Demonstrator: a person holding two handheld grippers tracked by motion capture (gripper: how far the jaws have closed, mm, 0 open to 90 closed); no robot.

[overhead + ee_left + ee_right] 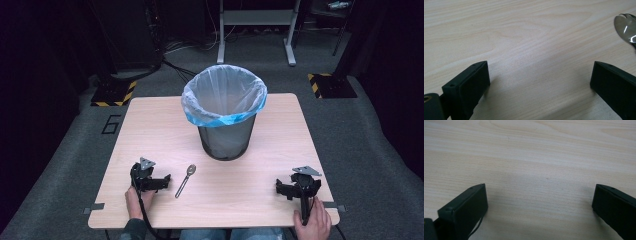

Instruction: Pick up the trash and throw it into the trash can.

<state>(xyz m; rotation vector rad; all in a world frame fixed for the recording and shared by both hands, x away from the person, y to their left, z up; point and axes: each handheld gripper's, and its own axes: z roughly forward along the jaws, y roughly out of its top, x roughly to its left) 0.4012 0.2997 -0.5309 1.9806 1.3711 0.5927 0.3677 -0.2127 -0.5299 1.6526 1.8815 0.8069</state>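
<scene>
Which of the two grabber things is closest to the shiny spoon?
The left gripper. The spoon lies just beside its open jaws, while the right gripper sits far across the table.

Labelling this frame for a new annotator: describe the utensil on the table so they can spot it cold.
Start at the black mesh bin with the blue-edged liner, standing mid-table. Come toward the person's edge and slightly left: the utensil lies flat on the wood, just right of the left tongs. It is the only shiny metal item, a spork with short tines on its bowl.

Glossy metal spork (627, 28), matt wood-grain table (524, 37), prob. laminate.
</scene>
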